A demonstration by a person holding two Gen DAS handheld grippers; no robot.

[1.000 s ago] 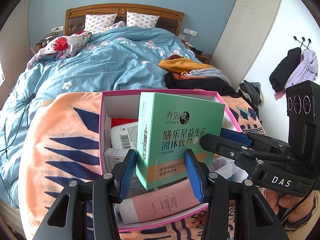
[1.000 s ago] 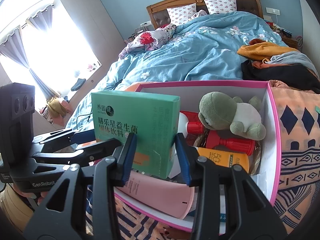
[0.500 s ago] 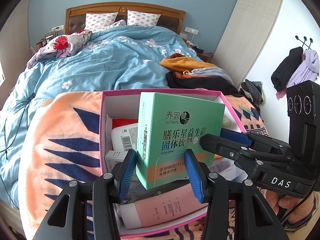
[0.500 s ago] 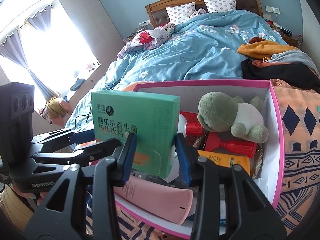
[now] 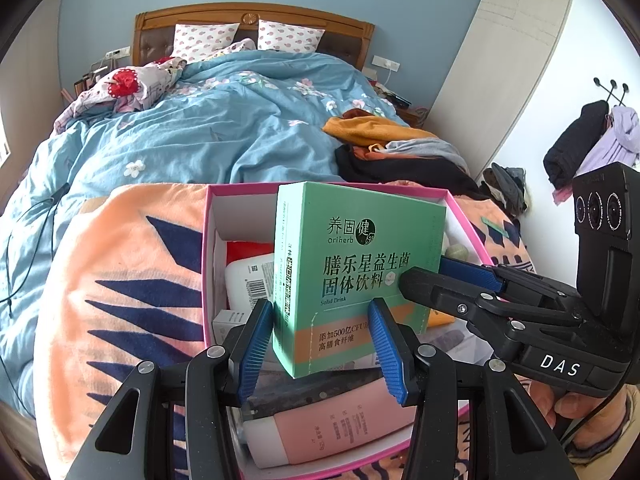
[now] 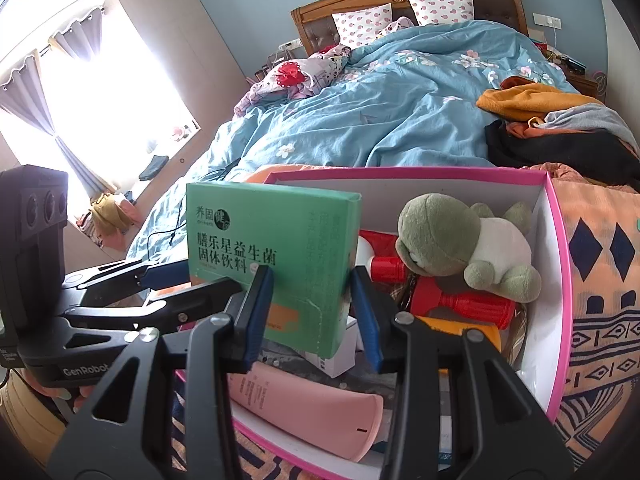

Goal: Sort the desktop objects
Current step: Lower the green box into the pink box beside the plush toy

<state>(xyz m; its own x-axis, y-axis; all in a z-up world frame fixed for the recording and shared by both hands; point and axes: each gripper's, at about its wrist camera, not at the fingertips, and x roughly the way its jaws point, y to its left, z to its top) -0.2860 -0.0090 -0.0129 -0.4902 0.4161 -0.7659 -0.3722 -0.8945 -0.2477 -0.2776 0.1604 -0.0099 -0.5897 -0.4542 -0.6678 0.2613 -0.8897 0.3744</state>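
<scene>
Currently, box: a green rectangular cardboard box with Chinese print and an orange band (image 5: 352, 276) is held upright over the pink-rimmed white-walled storage box (image 5: 208, 248), slightly tilted.
Left gripper: the left gripper (image 5: 322, 350) is seen with its blue ribbed pads (image 5: 256, 344) set either side of the green box's lower end; left pad touching the narrow side, right pad over the front face. Closed on the box, as far as can be told.
Right gripper: the right gripper (image 6: 314, 314) is clamped on the same box at its lower corner, front face and narrow side pinched between the blue pads (image 6: 366, 316).
Both grippers: crossed at the box, right one coming in from the right in the left wrist view.
Storage box contents: a pink squeeze tube with a white cap (image 5: 332, 428) lies flat at the near edge, below the green box; a green-and-white plush frog (image 6: 464, 244) rests toward the far right corner on a red plastic bottle (image 6: 464, 304); a white bottle with a barcode label (image 5: 248, 280) sits at the left wall.
Support: the storage box rests on an orange blanket with navy patterns (image 5: 120, 280).
Background: a bed with a blue floral duvet (image 5: 224, 120).
</scene>
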